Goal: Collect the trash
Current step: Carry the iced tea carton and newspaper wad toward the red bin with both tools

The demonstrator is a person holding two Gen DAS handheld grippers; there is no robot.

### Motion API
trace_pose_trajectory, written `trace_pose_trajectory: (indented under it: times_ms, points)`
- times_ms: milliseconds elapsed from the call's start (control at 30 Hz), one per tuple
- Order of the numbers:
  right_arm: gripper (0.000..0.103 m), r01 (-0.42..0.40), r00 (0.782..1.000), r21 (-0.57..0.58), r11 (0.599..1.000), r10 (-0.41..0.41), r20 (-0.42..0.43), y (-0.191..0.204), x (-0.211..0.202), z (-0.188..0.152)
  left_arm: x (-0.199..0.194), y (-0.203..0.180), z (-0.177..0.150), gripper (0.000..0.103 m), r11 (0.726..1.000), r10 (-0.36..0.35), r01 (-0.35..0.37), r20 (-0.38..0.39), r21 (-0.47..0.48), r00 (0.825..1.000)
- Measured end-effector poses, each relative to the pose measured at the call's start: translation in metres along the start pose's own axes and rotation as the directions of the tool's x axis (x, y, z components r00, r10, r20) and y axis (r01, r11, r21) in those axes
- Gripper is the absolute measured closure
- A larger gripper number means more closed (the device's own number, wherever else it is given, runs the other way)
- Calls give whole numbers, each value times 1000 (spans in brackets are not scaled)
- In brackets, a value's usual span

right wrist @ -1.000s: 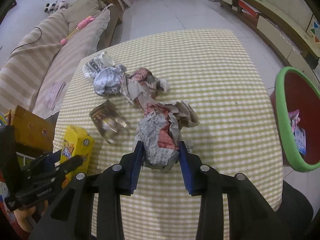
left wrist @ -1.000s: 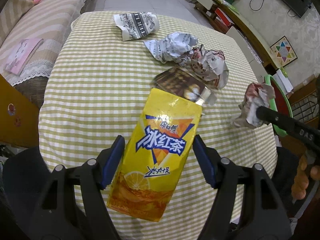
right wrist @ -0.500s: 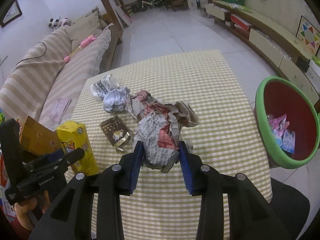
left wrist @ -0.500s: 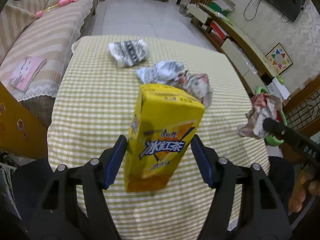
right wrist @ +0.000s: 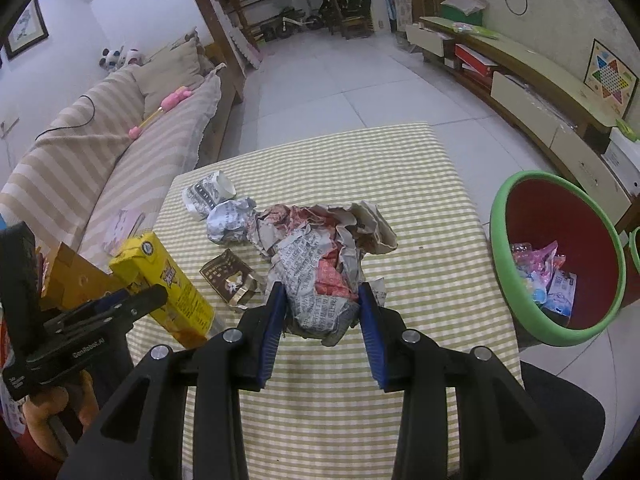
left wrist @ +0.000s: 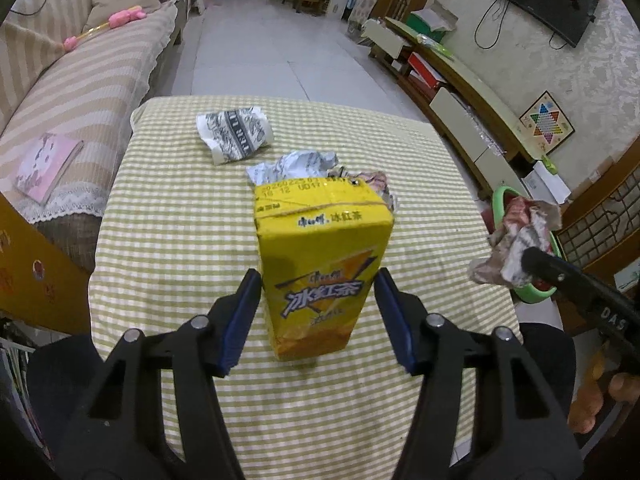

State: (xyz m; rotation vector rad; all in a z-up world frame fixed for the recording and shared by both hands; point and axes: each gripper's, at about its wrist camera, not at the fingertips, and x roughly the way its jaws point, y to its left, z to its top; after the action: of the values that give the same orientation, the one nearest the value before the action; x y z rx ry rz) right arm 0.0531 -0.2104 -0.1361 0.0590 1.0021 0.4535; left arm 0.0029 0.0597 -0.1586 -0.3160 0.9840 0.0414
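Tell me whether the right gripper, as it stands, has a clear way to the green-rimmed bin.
Probably yes. The right gripper, shut on the crumpled newspaper wad, is lifted above the checked tablecloth; nothing stands between it and the green-rimmed bin beside the table.

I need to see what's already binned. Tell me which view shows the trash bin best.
The right wrist view: the green-rimmed trash bin shows its open red inside with colourful wrappers at the bottom. In the left wrist view only a bit of rim shows behind the crumpled newspaper.
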Motion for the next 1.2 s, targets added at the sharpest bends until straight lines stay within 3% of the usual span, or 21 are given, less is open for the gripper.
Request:
trace_pose_trajectory:
  times_ms: [200,633,1200]
  points:
    - [67,5,1000,20,1000,-5,-14,-9,1,-4,7,3,-4,47,1000,-1,1,-20,-19,1000]
    - [66,-4,999,51,999,2,42,-15,-11,1,-28,-22,16,47,999,-24,20,103,36,994]
    - [66,14,995,97,995,-24,99,-37,-28,6,-29,-66,30,47,990,-105,91,127,107,986]
